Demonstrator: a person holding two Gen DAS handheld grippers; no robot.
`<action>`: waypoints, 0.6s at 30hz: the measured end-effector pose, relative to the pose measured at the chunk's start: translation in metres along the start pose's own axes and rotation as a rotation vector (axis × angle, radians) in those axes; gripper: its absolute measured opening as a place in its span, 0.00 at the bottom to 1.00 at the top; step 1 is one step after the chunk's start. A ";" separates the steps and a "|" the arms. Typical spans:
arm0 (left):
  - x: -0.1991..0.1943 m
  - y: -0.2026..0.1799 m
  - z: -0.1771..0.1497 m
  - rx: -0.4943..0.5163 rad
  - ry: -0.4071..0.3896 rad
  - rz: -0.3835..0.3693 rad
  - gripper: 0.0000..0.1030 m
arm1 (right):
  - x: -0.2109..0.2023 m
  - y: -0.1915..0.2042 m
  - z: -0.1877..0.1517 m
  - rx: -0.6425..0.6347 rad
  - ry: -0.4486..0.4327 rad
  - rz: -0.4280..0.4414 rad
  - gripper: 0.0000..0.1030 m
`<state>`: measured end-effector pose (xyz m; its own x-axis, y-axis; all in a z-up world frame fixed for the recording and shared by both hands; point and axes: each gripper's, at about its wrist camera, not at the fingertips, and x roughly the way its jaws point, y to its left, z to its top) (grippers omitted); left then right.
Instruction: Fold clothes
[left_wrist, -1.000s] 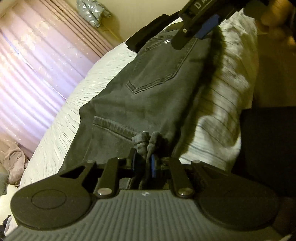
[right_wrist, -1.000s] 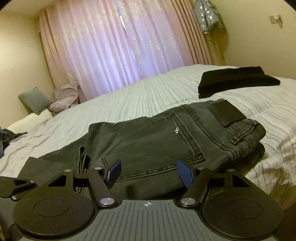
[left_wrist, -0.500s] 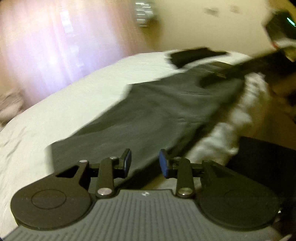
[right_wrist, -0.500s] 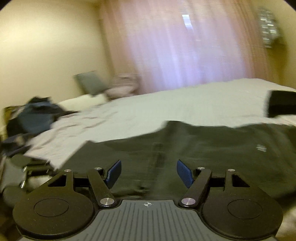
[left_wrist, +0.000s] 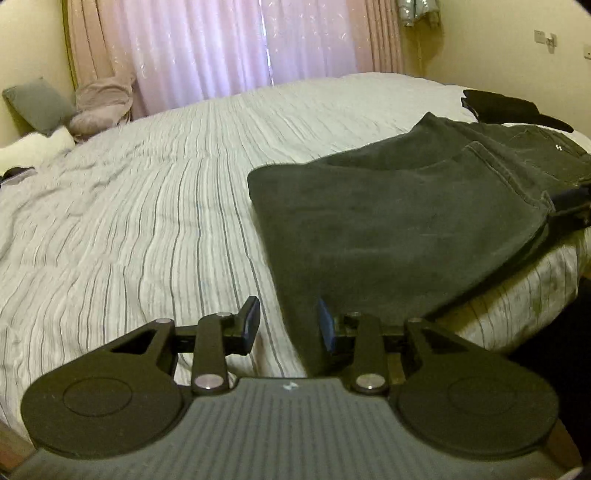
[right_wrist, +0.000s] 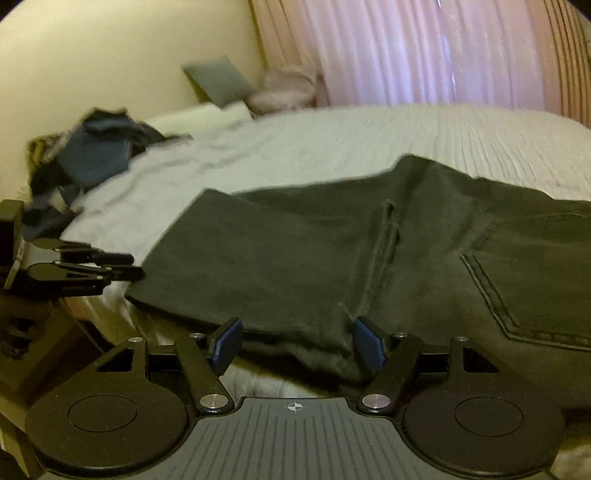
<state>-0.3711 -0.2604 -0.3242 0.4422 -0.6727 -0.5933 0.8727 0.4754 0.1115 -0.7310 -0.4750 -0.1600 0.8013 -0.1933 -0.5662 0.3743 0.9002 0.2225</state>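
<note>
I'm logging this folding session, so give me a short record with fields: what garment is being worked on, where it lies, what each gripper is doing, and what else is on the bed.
garment: dark grey denim jeans, folded over
surface: white bedspread with thin grey stripes
jeans position: near the bed's front edge
left gripper: open, has just been opening, nothing pinched, at the jeans' folded end
right gripper: open, fingers apart over the jeans' near edge
also on bed: folded black garment beyond the jeans; pile of blue and dark clothes at the far side
</note>
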 end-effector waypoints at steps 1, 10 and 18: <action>-0.003 0.004 0.002 -0.016 -0.007 0.004 0.31 | -0.005 0.008 0.005 -0.043 -0.021 0.005 0.68; -0.036 0.035 -0.010 -0.022 -0.046 0.145 0.32 | 0.039 0.127 0.009 -0.716 -0.049 0.109 0.68; -0.033 0.033 -0.034 -0.042 0.003 0.116 0.34 | 0.114 0.187 -0.036 -1.209 -0.003 -0.024 0.68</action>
<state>-0.3637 -0.2029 -0.3279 0.5390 -0.6102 -0.5806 0.8063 0.5732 0.1461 -0.5863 -0.3146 -0.2115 0.8019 -0.2142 -0.5577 -0.2881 0.6791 -0.6751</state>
